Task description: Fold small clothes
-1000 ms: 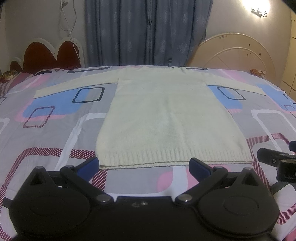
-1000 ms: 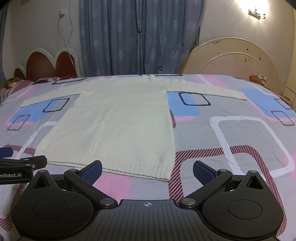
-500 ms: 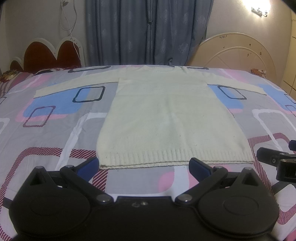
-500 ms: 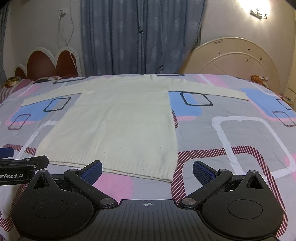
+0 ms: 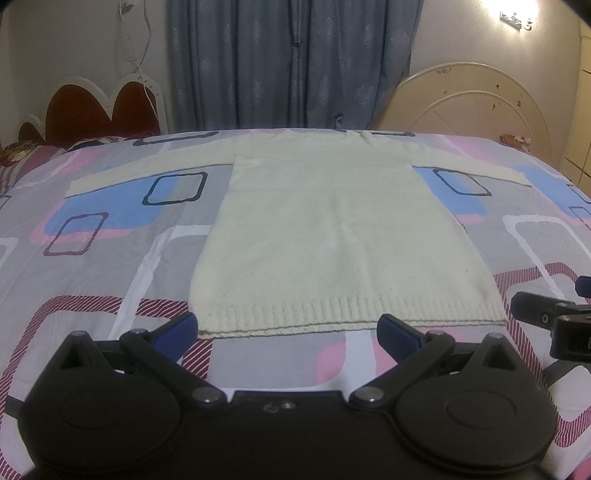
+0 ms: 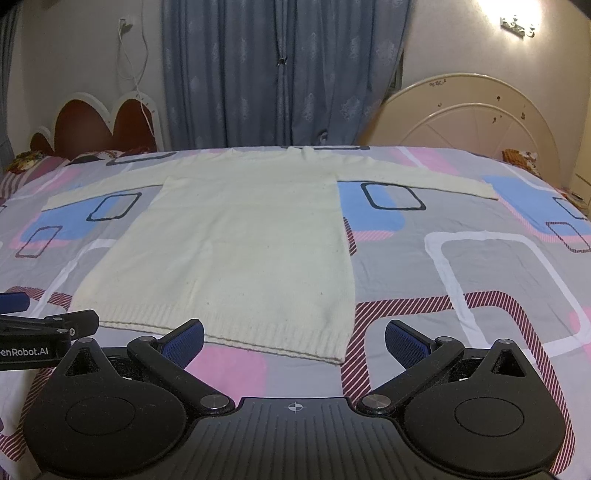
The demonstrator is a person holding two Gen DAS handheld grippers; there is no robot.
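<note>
Cream knit sweater (image 5: 343, 236), spread flat on bed, sleeves outstretched sideways, ribbed hem nearest

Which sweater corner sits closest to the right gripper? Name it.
The hem's right corner: it lies between the open fingers of the right gripper, while the hem's left corner lies over by the left gripper.

1. Both views are dim, with a bluish cast.
2. A wall lamp (image 5: 517, 18) at upper right blows out to white glare and lights the wall around it.
3. The cream sweater (image 5: 332, 236) reads flat and softly lit, with barely any shadow.
4. Fisheye distortion bows the bedspread (image 6: 480, 266), and the corners go black.
5. Fine detail is soft and grainy.
</note>
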